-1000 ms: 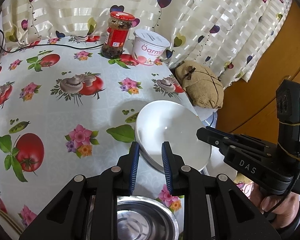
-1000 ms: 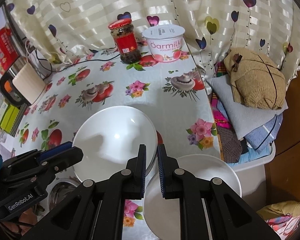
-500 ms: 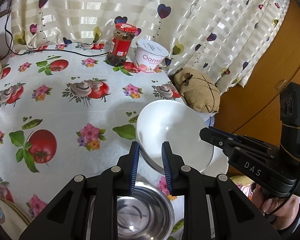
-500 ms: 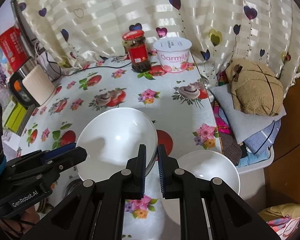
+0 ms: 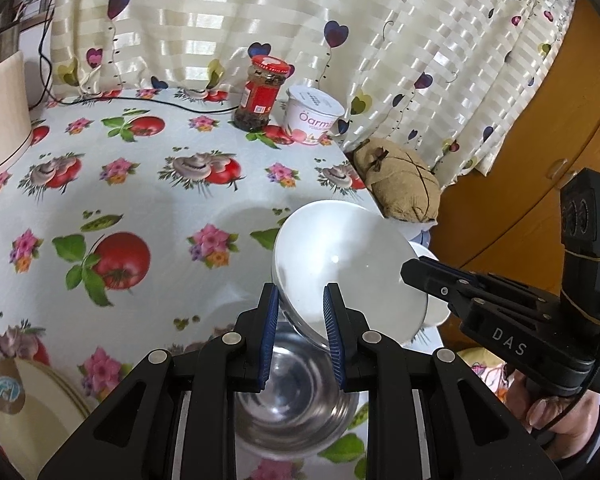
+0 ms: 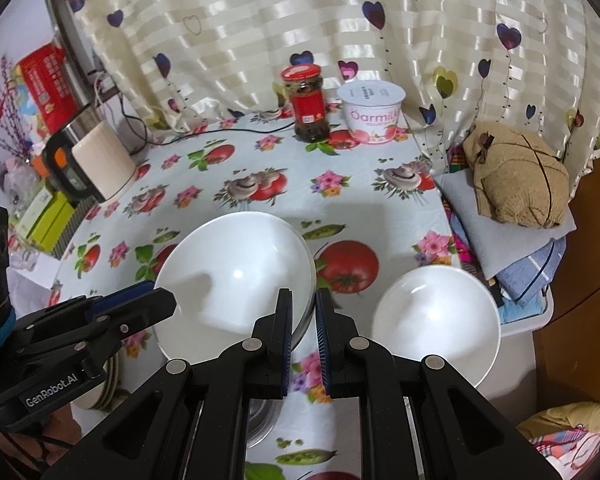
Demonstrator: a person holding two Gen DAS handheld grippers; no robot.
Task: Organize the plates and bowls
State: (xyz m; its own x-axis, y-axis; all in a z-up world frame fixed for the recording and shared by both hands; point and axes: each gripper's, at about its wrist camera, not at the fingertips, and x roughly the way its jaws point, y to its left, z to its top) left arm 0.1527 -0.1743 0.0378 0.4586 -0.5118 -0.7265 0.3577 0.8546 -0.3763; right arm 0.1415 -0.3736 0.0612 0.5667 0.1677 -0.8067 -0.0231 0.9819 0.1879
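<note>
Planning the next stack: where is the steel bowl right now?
In the left wrist view, the steel bowl sits on the table directly below the left gripper, under the lifted white bowl.

Floral-clothed table [image 6: 260, 208], jar [image 6: 306, 104], yogurt tub [image 6: 372, 114], steel bowl [image 5: 296, 408], second white bowl [image 6: 436, 320]

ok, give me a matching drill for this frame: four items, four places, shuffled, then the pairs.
1 large white bowl
2 steel bowl
3 small white bowl
4 red-lidded jar

a beside the yogurt tub at the back
b alone near the right edge of the table
c rim between the fingers of left gripper and right gripper
d on the table, below the large white bowl

Pairs: 1-c, 2-d, 3-b, 4-a
</note>
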